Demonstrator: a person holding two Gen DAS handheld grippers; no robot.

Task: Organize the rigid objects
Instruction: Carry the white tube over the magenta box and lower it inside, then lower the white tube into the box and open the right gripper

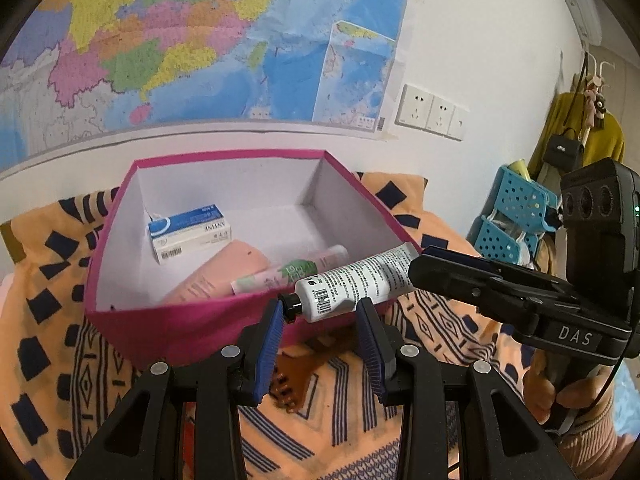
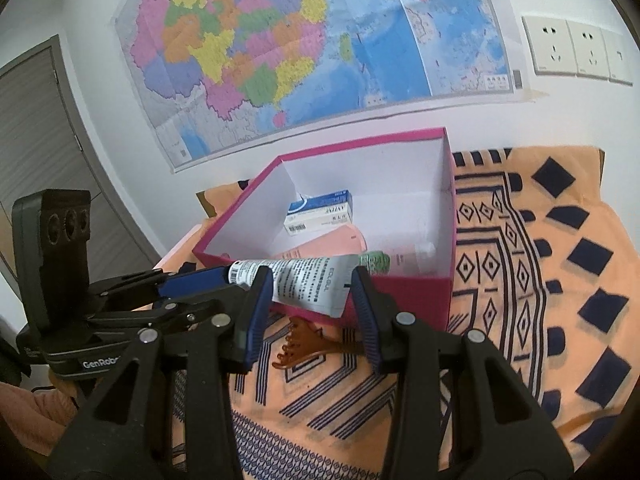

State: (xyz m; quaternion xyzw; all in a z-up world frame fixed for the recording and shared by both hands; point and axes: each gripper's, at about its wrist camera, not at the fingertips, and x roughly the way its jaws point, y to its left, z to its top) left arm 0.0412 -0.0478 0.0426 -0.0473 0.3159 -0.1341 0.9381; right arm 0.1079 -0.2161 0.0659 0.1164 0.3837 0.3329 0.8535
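At twelve o'clock from both of my wrists stands the pink box (image 1: 192, 320), open-topped with white inner walls, on an orange cloth (image 2: 560, 240) printed with dark blue shapes.

My left gripper (image 1: 320, 308) is clamped on the white tube (image 1: 352, 284) at its black-capped end: the cap touches one blue pad and the printed body touches the other. My right gripper (image 2: 310, 284) is clamped on the same tube at its flat crimped end. In the left wrist view it enters from three o'clock.

The tube hangs between the two grippers, clear of the cloth, lying across the near wall of the box, its crimped end over the box's near right corner.

Inside the box, a blue and white carton (image 1: 188, 232) sits toward ten o'clock, near the far left corner. A pale pink tube (image 1: 216, 276) leans against the near wall, and a slim tube with a green label (image 1: 288, 272) lies just beside it, toward three o'clock.

At six o'clock from the white tube, a brown hair claw (image 2: 304, 344) lies on the cloth just outside the box.

On the wall at twelve o'clock hangs a coloured map (image 1: 160, 40), with white sockets (image 1: 432, 112) toward two o'clock.
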